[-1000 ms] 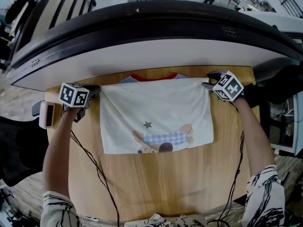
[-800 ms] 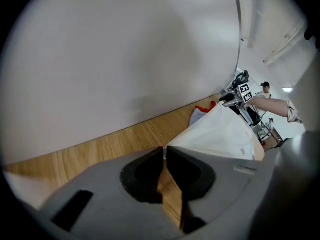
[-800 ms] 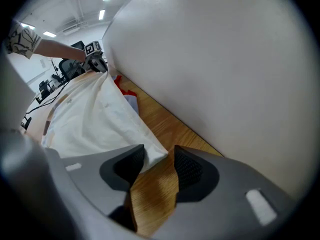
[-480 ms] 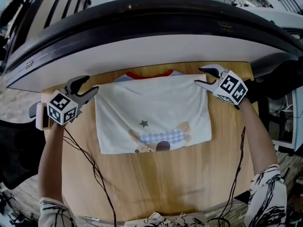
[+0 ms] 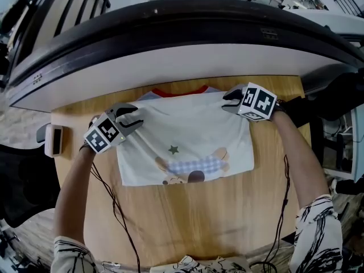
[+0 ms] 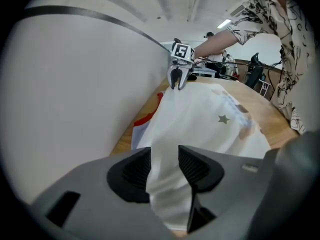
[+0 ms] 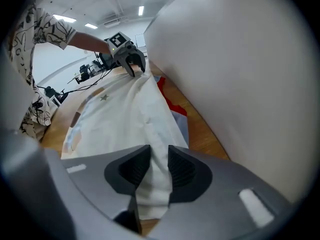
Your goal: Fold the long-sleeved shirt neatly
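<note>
Wooden table [image 5: 187,220] is carrying the shirt [image 5: 187,132], which is lying folded flat, print up, toward the far edge. Left gripper [image 5: 135,117] is pinching its far-left corner and right gripper [image 5: 226,101] its far-right corner. Both jaws have just been closing on cloth. White curved panel [image 5: 182,61] is rising just beyond.

Scribble-print sleeves [image 5: 319,232], marker-cubed left hand-held gripper [image 5: 132,117]

No legible text, number or brand anywhere. Only coded black-and-white square markers, on the cubes of the left gripper [image 5: 132,117] and right gripper [image 5: 228,100].
</note>
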